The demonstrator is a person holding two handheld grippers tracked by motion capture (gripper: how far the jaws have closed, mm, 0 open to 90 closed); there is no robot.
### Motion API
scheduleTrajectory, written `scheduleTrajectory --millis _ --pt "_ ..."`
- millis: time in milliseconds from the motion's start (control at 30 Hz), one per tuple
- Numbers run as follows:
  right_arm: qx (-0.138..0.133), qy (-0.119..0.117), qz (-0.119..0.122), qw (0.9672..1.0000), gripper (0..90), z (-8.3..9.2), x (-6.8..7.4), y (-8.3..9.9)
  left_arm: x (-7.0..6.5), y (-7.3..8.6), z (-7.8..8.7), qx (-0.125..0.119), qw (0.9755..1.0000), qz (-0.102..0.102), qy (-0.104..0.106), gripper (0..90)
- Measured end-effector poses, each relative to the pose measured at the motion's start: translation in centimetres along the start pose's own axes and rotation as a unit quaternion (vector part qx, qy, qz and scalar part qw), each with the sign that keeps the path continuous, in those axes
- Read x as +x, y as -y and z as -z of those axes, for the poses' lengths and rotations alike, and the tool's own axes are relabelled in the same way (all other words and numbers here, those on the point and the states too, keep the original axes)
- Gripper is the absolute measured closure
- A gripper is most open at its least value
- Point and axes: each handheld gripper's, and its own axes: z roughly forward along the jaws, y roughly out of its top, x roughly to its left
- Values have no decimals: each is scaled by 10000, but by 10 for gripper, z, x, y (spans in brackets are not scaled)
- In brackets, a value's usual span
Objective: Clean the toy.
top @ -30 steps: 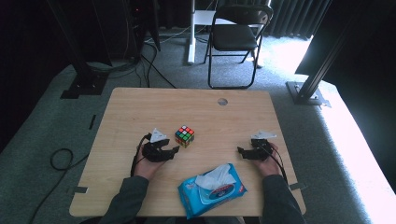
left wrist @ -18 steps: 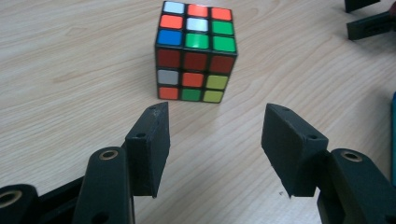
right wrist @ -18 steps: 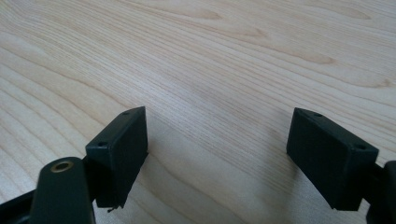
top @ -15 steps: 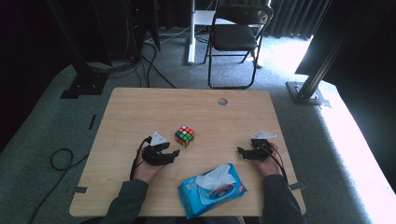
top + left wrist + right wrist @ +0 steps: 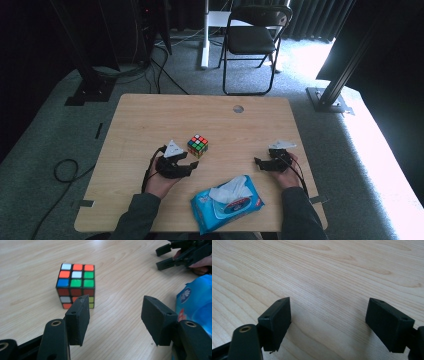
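A scrambled colour cube (image 5: 198,145) sits on the wooden table (image 5: 150,115) near its middle. My left gripper (image 5: 192,167) hovers just in front and left of it, open; its jaws have just been opening, with nothing between them. In the left gripper view the cube (image 5: 76,285) stands past the left fingertip of my left gripper (image 5: 116,320), outside the gap. My right gripper (image 5: 260,162) rests open at the table's right side, over bare wood (image 5: 328,322); from the left gripper view I see the right gripper (image 5: 175,257) at top right.
A blue pack of wet wipes (image 5: 227,202) with a tissue sticking out lies at the front edge between my forearms; the same pack (image 5: 195,302) lies right of the left jaws. A folding chair (image 5: 250,40) stands beyond the table. A cable hole (image 5: 238,108) sits near the far edge.
My left gripper has lifted slightly and shifted a little near the cube. The right gripper, the cube and the wipes pack have stayed put.
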Motion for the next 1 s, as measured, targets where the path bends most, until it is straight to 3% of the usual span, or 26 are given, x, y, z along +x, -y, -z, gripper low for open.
scheduleTrajectory --millis 400,1000 --pt "0 1 0 10000 203 0 0 0 -25 -11 4 -43 9992 -348 195 399" --pt "0 2 -2 10000 203 0 0 0 -60 -19 2 1 9956 -812 468 389"
